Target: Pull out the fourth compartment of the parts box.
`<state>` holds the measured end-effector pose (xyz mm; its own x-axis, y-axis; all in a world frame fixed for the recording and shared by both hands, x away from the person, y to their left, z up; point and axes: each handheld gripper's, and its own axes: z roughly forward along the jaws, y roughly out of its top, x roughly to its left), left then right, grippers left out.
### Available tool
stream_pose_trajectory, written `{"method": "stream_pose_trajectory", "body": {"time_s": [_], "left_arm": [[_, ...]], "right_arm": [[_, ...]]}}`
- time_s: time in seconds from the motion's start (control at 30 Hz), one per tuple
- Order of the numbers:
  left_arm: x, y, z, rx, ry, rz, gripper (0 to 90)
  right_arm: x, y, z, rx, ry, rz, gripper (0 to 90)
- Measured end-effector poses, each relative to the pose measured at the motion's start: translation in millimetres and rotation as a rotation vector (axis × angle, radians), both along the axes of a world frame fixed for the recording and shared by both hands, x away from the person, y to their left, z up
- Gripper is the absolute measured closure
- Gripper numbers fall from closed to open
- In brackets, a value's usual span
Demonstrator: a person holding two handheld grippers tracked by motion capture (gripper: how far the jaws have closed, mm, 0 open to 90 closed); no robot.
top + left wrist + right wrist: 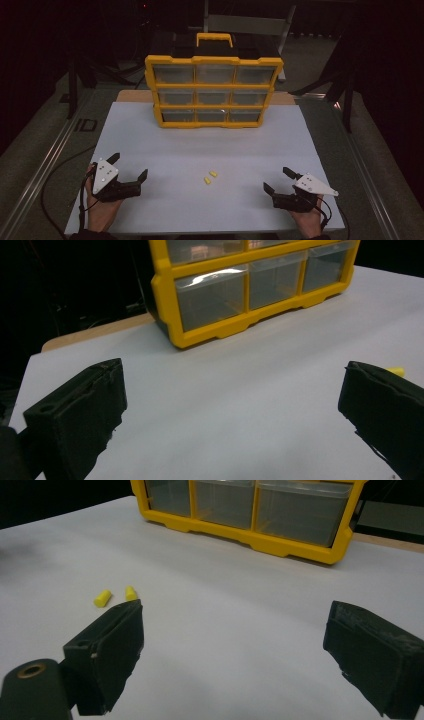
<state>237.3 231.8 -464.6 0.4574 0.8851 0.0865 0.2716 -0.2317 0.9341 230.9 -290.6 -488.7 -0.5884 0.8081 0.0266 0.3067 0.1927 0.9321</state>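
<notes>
- On the white table top (pixel 200 145), two small yellow plugs (pixel 210 177) lay side by side between the two grippers, a little nearer the person than the middle of the board, and well apart from the cabinet.
- The left gripper (pixel 129 168) rested low at the near left corner in the person's left hand (pixel 100 210), its jaws spread wide with nothing between them; in the left gripper view only bare table showed between the black pads (pixel 80 415), and a sliver of yellow peeked out beside the far pad.
- The right gripper (pixel 278 181) sat at the near right corner in the right hand (pixel 310 220), jaws likewise spread and empty; in the right gripper view the two plugs (pixel 116 596) lay just beyond the tip of one jaw, touching neither pad.
- At the back of the table stood a yellow drawer cabinet (pixel 214 91) with a carrying handle (pixel 214 39) on top and three rows of clear drawers (pixel 215 75); every drawer looked pushed in, and what they held could not be told.
- By my reading, the work had hardly begun: neither plug was grasped or lifted, and no drawer was open.
- What seemed left was all of it: closing on a plug, pulling a drawer out, dropping the plugs in and shutting it, though which drawer was meant the pictures did not tell.
</notes>
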Motion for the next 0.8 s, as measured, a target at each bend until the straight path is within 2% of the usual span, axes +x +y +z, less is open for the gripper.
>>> {"method": "stream_pose_trajectory", "body": {"time_s": [0.17,0.47,0.8], "left_arm": [[6.8,-6.1,7.8,0.008,-0.013,-0.015,0.2],[29.7,-19.4,17.2,0.019,-0.02,-0.053,0.2],[45.7,-25.7,19.7,0.034,-0.019,-0.054,0.2]], "right_arm": [[-0.3,1.6,-0.2,0.0,0.0,0.006,9.0],[0.0,0.5,-0.7,0.001,0.0,0.0,9.1],[0.3,0.1,-0.8,0.007,-0.001,0.003,9.0]]}}
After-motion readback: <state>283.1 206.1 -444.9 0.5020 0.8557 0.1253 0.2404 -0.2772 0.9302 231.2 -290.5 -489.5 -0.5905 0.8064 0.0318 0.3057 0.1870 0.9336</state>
